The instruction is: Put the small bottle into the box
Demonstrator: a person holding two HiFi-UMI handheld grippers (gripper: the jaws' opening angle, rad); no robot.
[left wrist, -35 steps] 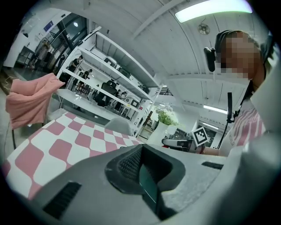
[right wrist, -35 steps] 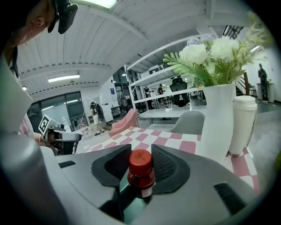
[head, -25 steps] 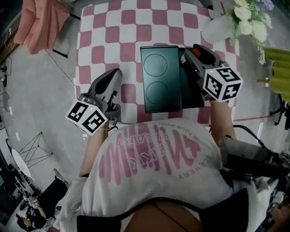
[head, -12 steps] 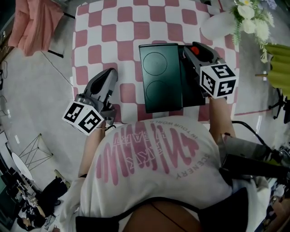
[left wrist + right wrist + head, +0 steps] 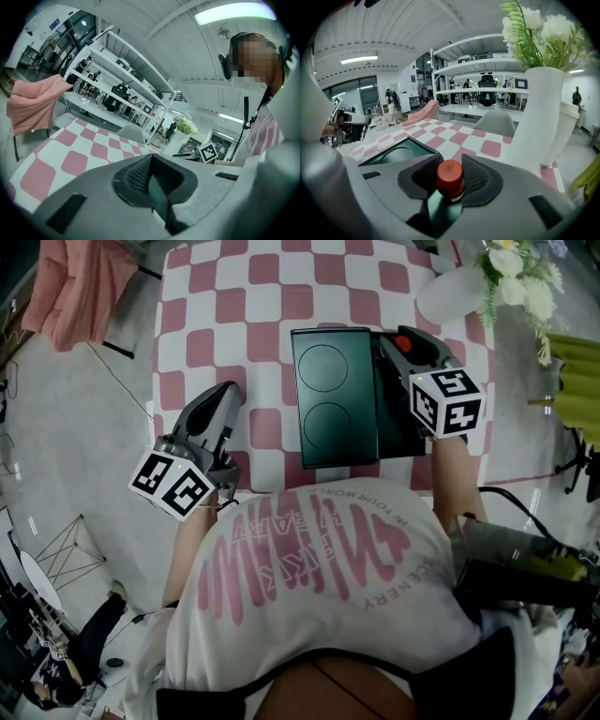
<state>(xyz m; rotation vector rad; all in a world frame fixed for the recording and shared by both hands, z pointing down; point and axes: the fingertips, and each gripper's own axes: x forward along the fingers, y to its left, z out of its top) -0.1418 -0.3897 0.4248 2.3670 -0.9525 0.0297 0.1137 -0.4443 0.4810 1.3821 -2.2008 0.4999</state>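
Observation:
A dark green box [image 5: 333, 395] with two round recesses lies open on the pink-and-white checkered table [image 5: 234, 306]; its near corner shows in the right gripper view as the box [image 5: 393, 151]. My right gripper [image 5: 405, 345] hovers at the box's right edge, shut on a small bottle with a red cap [image 5: 403, 341]. The right gripper view has the bottle [image 5: 450, 176] upright between the pads of the gripper [image 5: 449, 186]. My left gripper [image 5: 228, 397] rests left of the box, near the table's front edge. Its own view shows the gripper [image 5: 152, 180] shut with nothing in it.
A white vase [image 5: 450, 292] with white flowers [image 5: 516, 277] stands at the table's far right corner, close behind the right gripper; it looms as the vase [image 5: 539, 122] in that gripper's view. A pink cloth [image 5: 84, 287] hangs over a chair left of the table.
The right gripper's rear end has swung slightly towards the box, the bottle still held. The left gripper has barely moved.

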